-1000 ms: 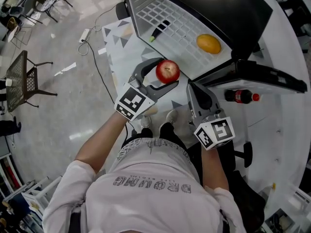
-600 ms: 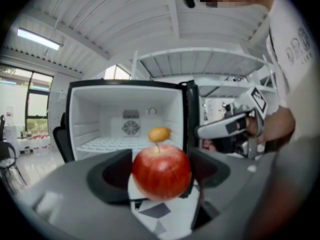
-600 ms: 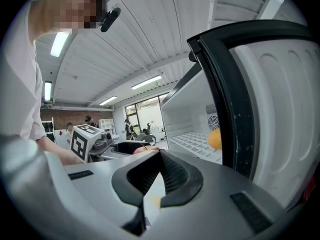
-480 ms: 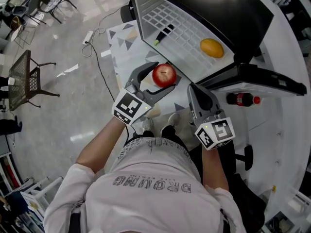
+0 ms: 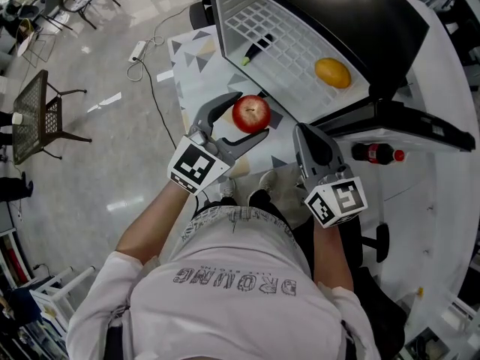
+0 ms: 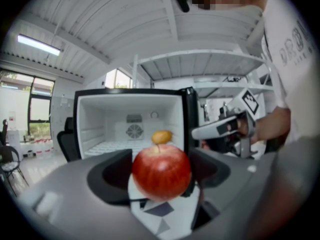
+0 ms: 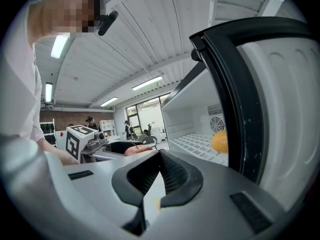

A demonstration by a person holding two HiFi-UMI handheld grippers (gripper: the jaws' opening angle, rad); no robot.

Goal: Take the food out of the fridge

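My left gripper (image 5: 244,120) is shut on a red apple (image 5: 251,113), held in the air just outside the open fridge (image 5: 300,21); the apple (image 6: 161,171) fills the middle of the left gripper view. An orange-yellow fruit (image 5: 333,73) lies on the white wire shelf (image 5: 285,40) inside the fridge, also seen as a small fruit (image 6: 161,136) behind the apple and as an orange shape (image 7: 220,141) in the right gripper view. My right gripper (image 5: 313,142) is shut with nothing in it, beside the open fridge door (image 5: 397,118).
A dark marker-like stick (image 5: 256,49) lies on the shelf. A cola bottle (image 5: 375,154) sits in the door's rack. On the floor stand a mesh chair (image 5: 34,115), a power strip with cable (image 5: 139,51) and a patterned mat (image 5: 199,70).
The left gripper has drawn the apple a little back and left, away from the fridge shelf. The right gripper has stayed about where it was.
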